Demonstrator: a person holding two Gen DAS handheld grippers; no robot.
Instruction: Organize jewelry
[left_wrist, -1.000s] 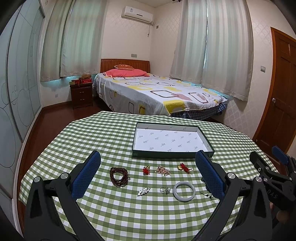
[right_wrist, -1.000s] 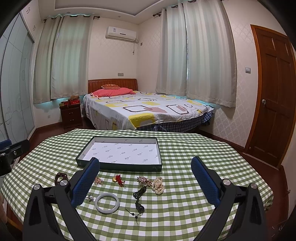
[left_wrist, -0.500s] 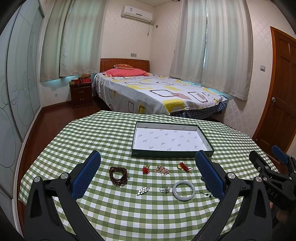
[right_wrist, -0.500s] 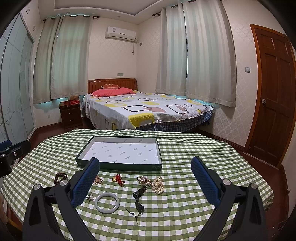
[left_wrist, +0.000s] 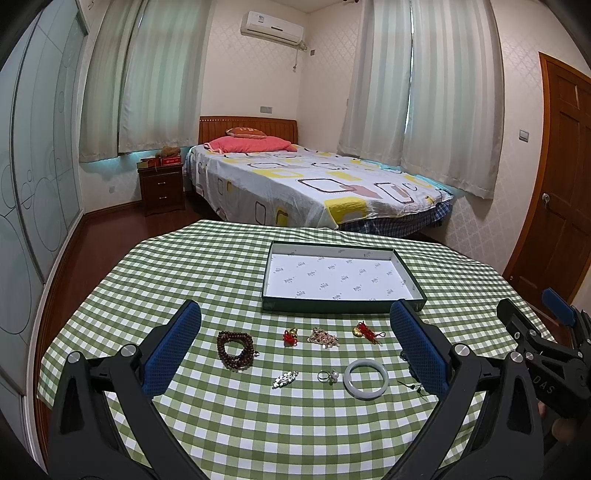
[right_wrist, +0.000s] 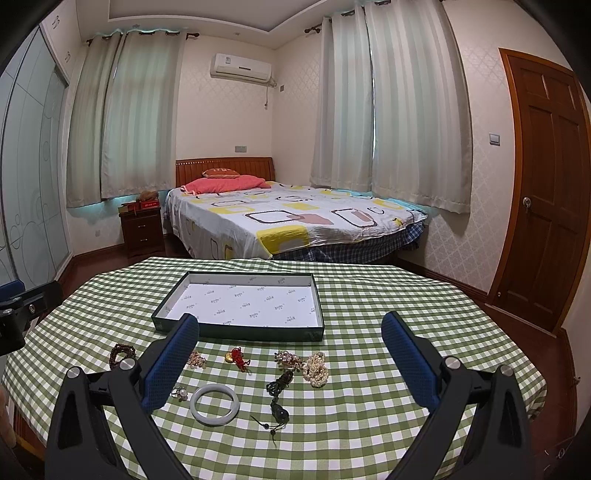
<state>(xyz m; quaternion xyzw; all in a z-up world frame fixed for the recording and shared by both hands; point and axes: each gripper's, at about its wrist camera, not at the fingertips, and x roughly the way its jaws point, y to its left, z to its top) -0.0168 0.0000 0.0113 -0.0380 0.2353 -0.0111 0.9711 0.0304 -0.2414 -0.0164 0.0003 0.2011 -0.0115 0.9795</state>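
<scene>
Green-and-white checked cloth covers the tabletop (left_wrist: 184, 280), where a shallow dark-green tray (left_wrist: 341, 306) with a white printed lining sits toward the far side. Between the tray and the cameras the jewelry lies loose in two rough rows: a brown bead bracelet (left_wrist: 235, 349), a red charm (left_wrist: 290, 336), a pale jade bangle (left_wrist: 365, 378), a pearl ring (left_wrist: 328, 376), a silver brooch (left_wrist: 284, 379), and a pearl strand (right_wrist: 316, 368). Left gripper (left_wrist: 295, 354) and right gripper (right_wrist: 290, 363) both hover above the cloth, blue-padded fingers (left_wrist: 171, 350) spread wide, holding nothing.
</scene>
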